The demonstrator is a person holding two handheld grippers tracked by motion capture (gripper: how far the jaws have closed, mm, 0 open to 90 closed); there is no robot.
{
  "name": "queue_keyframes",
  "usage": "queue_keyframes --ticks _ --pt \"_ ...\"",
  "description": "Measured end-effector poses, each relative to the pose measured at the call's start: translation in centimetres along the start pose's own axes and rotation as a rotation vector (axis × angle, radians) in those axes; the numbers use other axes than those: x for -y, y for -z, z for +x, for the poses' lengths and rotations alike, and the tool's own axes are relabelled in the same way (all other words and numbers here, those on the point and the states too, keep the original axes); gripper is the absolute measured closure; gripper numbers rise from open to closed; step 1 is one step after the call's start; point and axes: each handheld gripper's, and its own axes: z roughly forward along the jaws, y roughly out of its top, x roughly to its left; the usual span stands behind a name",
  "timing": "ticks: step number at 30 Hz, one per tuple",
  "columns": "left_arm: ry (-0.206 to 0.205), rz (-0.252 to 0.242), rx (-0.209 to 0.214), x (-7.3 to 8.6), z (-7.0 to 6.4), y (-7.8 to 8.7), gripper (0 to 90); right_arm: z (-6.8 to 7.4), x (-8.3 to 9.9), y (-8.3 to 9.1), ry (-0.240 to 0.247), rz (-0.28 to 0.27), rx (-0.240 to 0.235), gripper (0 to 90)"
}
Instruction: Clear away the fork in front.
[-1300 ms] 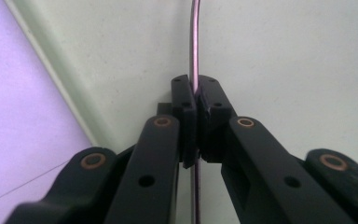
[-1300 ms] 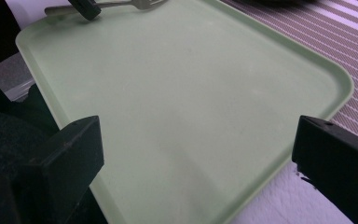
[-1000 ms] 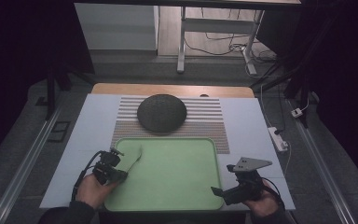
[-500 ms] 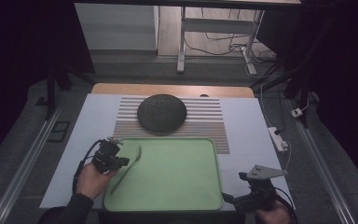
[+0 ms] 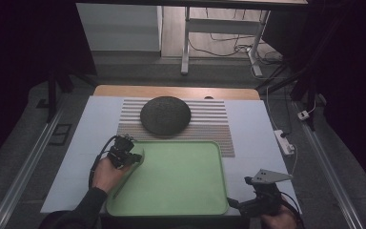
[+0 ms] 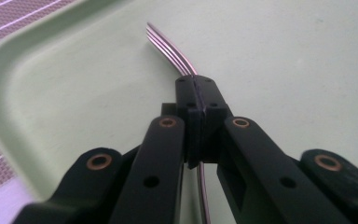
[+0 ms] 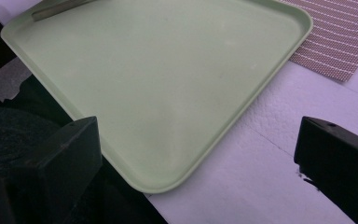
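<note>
Your left gripper (image 5: 132,156) sits over the far left corner of the green tray (image 5: 181,200), and in the left gripper view its jaws are pressed fully together on a metal fork (image 6: 170,49), pinching the neck just behind the tines. The curved tines stick out past the jaw tips, just above the tray floor, and the handle runs back under the jaws toward your hand; you cannot tell whether the tines touch the tray. In the high view the fork's handle shows as a thin dark line slanting from that gripper toward the tray's near left edge. Your right gripper (image 5: 236,204) sits at the near right corner of the tray, with its grey three-cornered plate on top. In the right gripper view its two jaws stand wide apart at the picture's sides with nothing between them, and they touch nothing; the tray's corner and the white table cover (image 7: 242,186) lie beyond them. A dark round bowl-shaped object (image 5: 165,114) rests on the striped mat (image 5: 209,124) just beyond the tray.
</note>
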Motion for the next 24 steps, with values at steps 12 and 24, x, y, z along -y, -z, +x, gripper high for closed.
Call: queue_keyframes --ticks 12,24 --pt "-0.092 0.0 0.096 -0.3 -2.3 -0.9 88.9 0.0 -0.1 -0.1 0.007 0.02 -0.026 1.3" --pt "-0.102 0.044 0.023 0.1 -2.0 -1.7 89.0 -0.1 -0.1 -0.2 0.012 0.028 -0.036 1.3"
